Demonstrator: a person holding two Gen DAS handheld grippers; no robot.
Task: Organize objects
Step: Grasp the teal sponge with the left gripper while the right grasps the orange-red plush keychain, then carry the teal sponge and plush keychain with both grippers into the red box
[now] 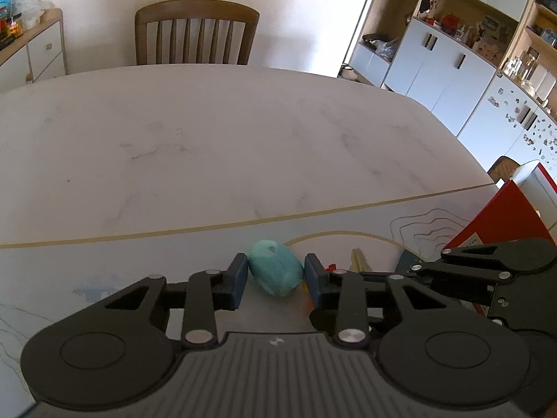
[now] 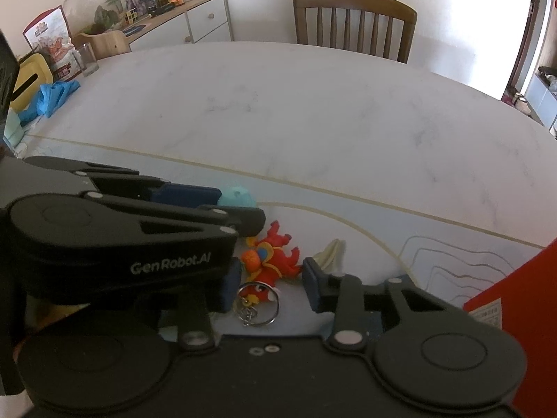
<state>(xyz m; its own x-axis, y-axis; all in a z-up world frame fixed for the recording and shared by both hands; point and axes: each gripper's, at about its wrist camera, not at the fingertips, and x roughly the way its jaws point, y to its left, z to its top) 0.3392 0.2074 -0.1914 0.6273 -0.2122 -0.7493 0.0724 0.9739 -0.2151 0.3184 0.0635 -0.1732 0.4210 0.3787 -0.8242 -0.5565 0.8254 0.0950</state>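
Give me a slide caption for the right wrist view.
Right gripper open around a red keychain toy while the left gripper holds a teal object.

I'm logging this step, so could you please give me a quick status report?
Left gripper shut on teal toy. Right gripper open around red dragon keychain, not gripping. Red box close at right.

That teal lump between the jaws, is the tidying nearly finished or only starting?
Only starting, it seems. Nothing looks put away yet. In hand: the left gripper has its jaws on either side of the teal lump, apparently gripping it on the mat. The right gripper is open around the red dragon keychain. Left to sort: that keychain and a cream piece beside it.
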